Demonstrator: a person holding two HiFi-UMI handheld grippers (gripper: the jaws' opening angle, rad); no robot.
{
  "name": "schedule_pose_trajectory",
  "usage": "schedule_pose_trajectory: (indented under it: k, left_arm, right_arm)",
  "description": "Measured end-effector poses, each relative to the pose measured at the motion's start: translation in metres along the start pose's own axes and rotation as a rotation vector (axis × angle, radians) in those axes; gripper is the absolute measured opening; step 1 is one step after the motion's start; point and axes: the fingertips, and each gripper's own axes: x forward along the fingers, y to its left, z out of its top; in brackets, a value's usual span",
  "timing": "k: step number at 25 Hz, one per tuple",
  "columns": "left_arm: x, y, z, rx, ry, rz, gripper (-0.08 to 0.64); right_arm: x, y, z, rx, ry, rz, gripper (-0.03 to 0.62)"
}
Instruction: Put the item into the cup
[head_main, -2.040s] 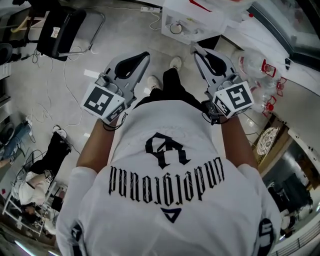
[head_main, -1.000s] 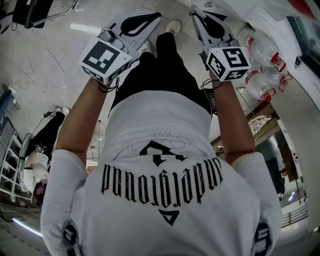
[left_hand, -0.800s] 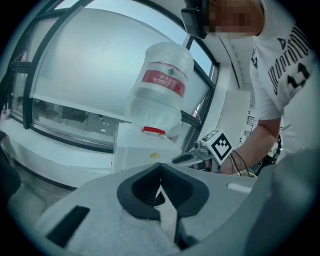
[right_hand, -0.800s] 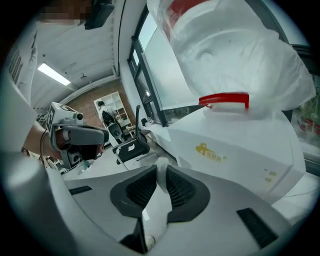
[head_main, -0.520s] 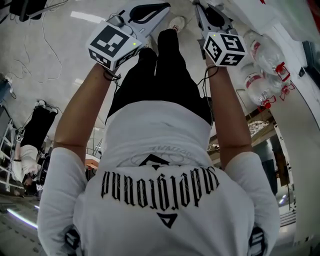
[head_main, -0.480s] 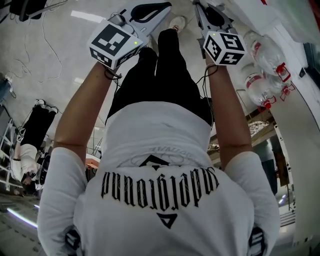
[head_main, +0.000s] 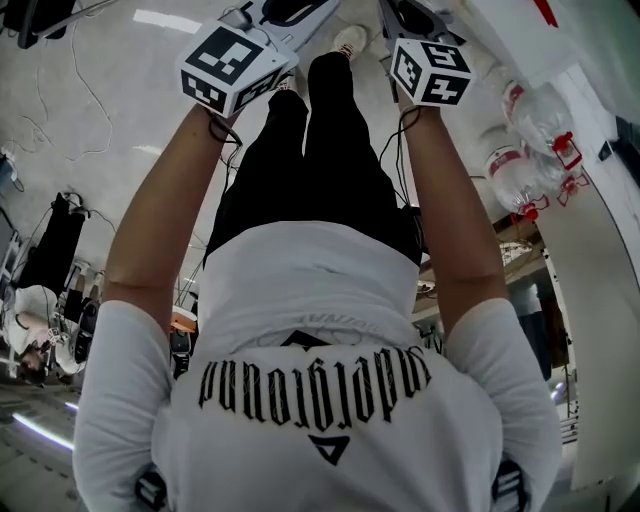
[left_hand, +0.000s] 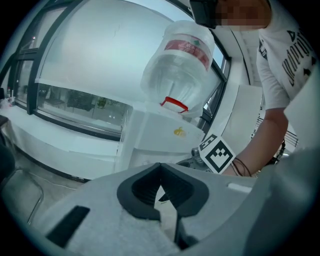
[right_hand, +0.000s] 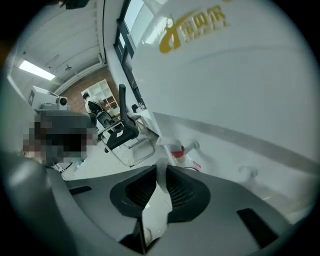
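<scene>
Head view, nearest first: the white shirt (head_main: 320, 330) and both bare arms (head_main: 165, 210) of the person carrying the rig, reaching forward over dark trousers (head_main: 320, 150) toward the floor (head_main: 90, 150). Left gripper (left_hand: 160, 169): I read its fingers (left_hand: 142, 189) as pressed together at the tips, with nothing between them. Right gripper (right_hand: 161, 170): fingers (right_hand: 189, 192) likewise pressed together and empty. The two are held side by side, and the right gripper's marker cube (left_hand: 216, 154) shows in the left gripper view. Beyond the left gripper stands a white dispenser (left_hand: 160, 135) with an upturned water jug (left_hand: 180, 60) on top. Beyond the right gripper is a white wall (right_hand: 240, 75) bearing a yellow logo, and further off a chair (right_hand: 122, 132). Spare jugs (head_main: 520, 150) lie along the right edge of the head view, near the right arm. Neither the item nor the cup appears in any view, so I cannot tell which way the item lies from the fingers, how its long axis runs, or which hand is nearer. My judgement: the task is not yet under way, and the next move is to bring item and cup into view, then spread one pair of fingers. Open room lies ahead and to the left over the floor; the right side is hemmed in by the wall and jugs.
</scene>
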Motion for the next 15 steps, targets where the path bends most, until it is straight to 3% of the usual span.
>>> schedule_pose_trajectory:
  k: [7,15]
  left_arm:
    - [0.021,0.018,-0.019,-0.003,0.03,-0.002,0.012]
    - [0.03,0.031,-0.035,-0.004,0.061,-0.011,0.012]
  right_arm:
    - [0.036,-0.008,-0.02,0.016,0.045,-0.01,0.055]
    - [0.064,-0.026,-0.02,0.023,0.045,-0.093,0.055]
